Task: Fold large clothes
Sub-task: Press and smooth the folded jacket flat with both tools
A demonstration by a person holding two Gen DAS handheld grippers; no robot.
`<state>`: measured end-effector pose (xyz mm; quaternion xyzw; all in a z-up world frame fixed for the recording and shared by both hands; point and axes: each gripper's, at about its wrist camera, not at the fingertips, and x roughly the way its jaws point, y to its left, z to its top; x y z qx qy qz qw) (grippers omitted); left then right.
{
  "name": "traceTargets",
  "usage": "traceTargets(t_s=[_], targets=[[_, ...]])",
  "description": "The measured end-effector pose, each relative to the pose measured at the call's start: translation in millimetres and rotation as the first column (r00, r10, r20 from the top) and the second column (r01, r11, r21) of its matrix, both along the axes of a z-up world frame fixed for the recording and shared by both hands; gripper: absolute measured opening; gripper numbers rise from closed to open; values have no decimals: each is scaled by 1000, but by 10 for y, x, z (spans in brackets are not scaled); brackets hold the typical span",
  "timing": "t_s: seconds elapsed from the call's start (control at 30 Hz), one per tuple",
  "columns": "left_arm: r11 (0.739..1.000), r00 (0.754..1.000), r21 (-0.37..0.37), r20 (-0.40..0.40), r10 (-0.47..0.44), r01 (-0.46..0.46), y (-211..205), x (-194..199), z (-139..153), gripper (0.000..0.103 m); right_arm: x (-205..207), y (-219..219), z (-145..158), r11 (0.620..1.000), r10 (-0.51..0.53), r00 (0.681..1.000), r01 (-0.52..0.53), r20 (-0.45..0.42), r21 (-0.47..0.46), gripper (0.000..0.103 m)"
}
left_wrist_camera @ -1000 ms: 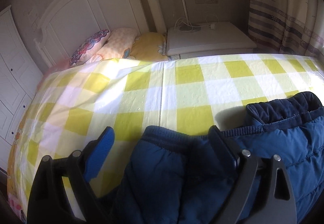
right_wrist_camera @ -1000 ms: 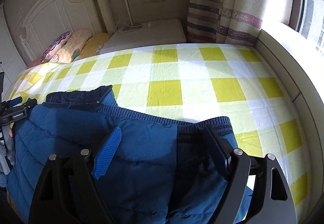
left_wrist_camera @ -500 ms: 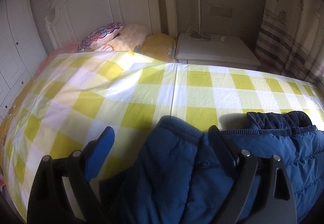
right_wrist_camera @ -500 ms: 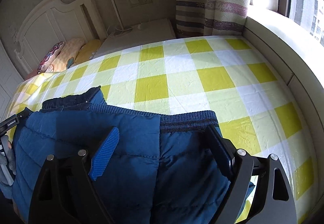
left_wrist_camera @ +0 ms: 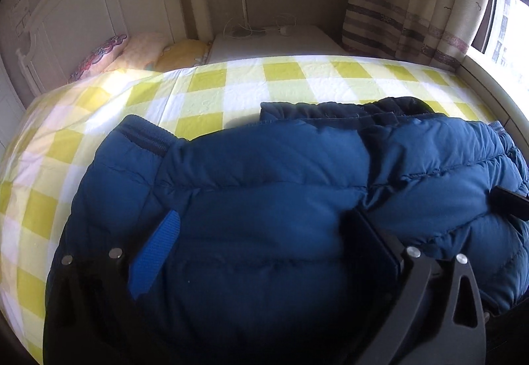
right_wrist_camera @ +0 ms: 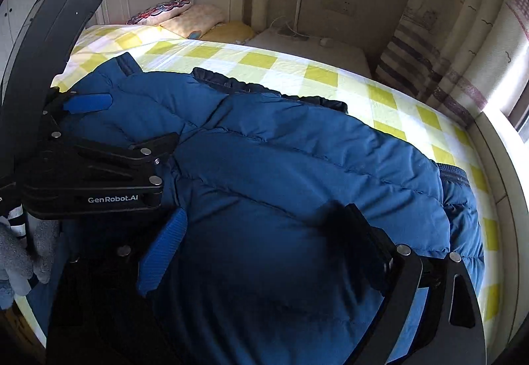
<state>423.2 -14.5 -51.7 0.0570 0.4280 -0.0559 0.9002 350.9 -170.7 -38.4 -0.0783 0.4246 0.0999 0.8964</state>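
A blue puffer jacket point(left_wrist_camera: 264, 166) lies bunched on the yellow-check bed point(left_wrist_camera: 248, 94), its dark collar at the far side. My left gripper point(left_wrist_camera: 264, 216) hangs over the jacket's left half. Its jaws are opening very wide, and padded fabric bulges between them without being pinched. In the right wrist view the jacket point(right_wrist_camera: 297, 150) fills the middle. My right gripper point(right_wrist_camera: 263, 213) is over the jacket's near part, jaws also opening, with fabric between them but no grip. The left gripper point(right_wrist_camera: 143, 117) shows close by on the left.
Pillows point(left_wrist_camera: 99, 57) lie against a white headboard point(left_wrist_camera: 99, 1) at the bed's far left. A white nightstand point(left_wrist_camera: 274, 41) with cables stands behind the bed. A striped curtain point(left_wrist_camera: 413, 1) and a window ledge point(right_wrist_camera: 496, 150) bound the right side. Something grey and fuzzy point(right_wrist_camera: 16, 252) sits at the bed's near left edge.
Both grippers have swung in toward each other over the jacket, which now fills both views. The left gripper has come into the right wrist view. Both pairs of jaws stand wider.
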Motion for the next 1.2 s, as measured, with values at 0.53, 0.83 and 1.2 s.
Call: traceTargets(t_s=[0.53, 0.83, 1.2], targets=[[992, 996, 87, 20, 88, -90, 791, -152, 84, 101, -297, -783, 98, 981, -187, 982, 187, 2, 48, 92], [987, 993, 110, 11, 114, -115, 854, -153, 118, 101, -355, -950, 60, 969, -206, 978, 206, -14, 136, 92], [981, 981, 31, 40, 189, -191, 1174, -216, 68, 101, -669, -1201, -96, 950, -259, 965, 248, 34, 189, 93]])
